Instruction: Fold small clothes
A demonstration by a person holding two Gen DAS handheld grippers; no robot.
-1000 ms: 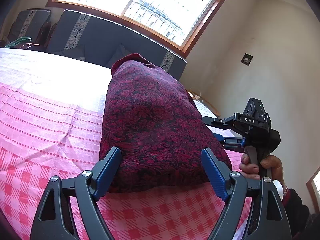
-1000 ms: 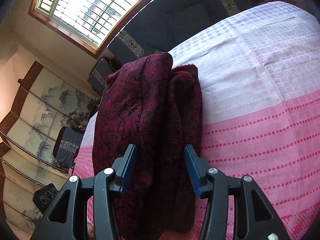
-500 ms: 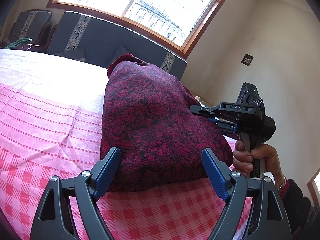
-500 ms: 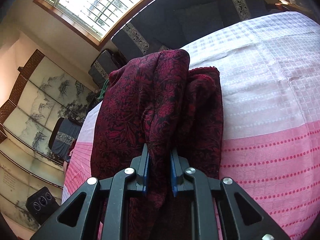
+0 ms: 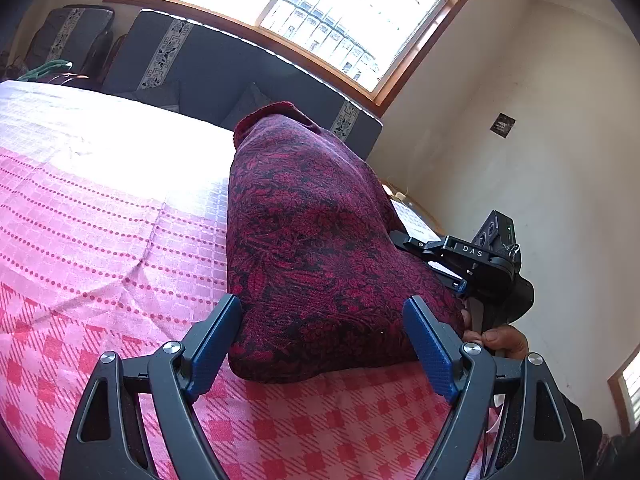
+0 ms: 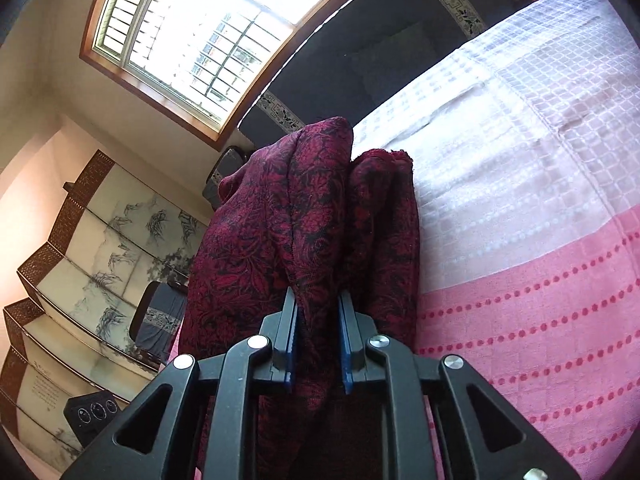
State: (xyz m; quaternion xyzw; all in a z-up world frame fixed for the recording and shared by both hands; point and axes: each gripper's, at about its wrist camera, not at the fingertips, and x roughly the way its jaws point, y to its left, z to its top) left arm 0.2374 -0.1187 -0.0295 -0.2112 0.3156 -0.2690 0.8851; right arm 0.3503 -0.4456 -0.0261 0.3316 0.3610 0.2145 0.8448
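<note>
Two grippers: garment [image 5: 320,264] is lying on pink bedspread [image 5: 100,240], long axis running away
right gripper [image 6: 318,344]: clenched, a fold is being pinched
left gripper [image 5: 320,344]: spread wide, near hem is being straddled, not being gripped

Daylight from the window, strong fisheye warp

The window [image 5: 304,20] is blown out white and washes the bedspread [image 5: 120,152] below it to glare; the garment [image 6: 304,216] stays dark yet sharp, while black vignetting bends every corner.
</note>
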